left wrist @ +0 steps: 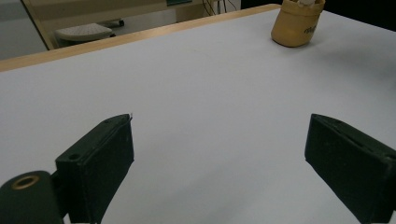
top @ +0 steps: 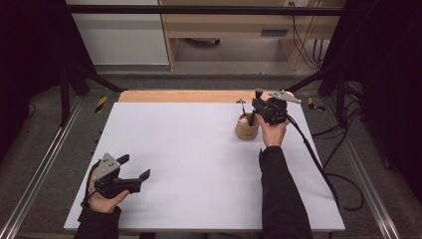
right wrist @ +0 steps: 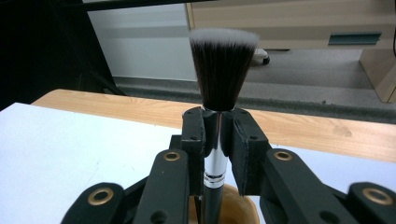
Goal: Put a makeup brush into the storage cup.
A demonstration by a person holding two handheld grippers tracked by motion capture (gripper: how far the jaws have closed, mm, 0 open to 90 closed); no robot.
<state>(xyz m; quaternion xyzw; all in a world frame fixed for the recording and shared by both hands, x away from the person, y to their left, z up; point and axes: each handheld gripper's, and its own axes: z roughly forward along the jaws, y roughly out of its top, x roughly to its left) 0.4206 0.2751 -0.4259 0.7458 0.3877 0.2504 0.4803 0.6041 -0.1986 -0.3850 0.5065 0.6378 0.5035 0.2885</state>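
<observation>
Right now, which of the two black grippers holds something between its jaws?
The right gripper, above the tan wooden cup, clamps a silver-handled makeup brush with dark bristles. The left gripper stands wide open over the white table.

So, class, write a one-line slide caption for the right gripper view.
Right gripper shut on a makeup brush, bristles up, handle over a tan holder.

White table top with a wood strip along its 12 o'clock edge. Grey carpet floor around it. Metal rails at 9 and 3 o'clock, black frame struts angled at 10 and 2. Light wood desk at 12, white panel at 11. Cables on the floor at 4. Dark sides, even overhead light.
</observation>
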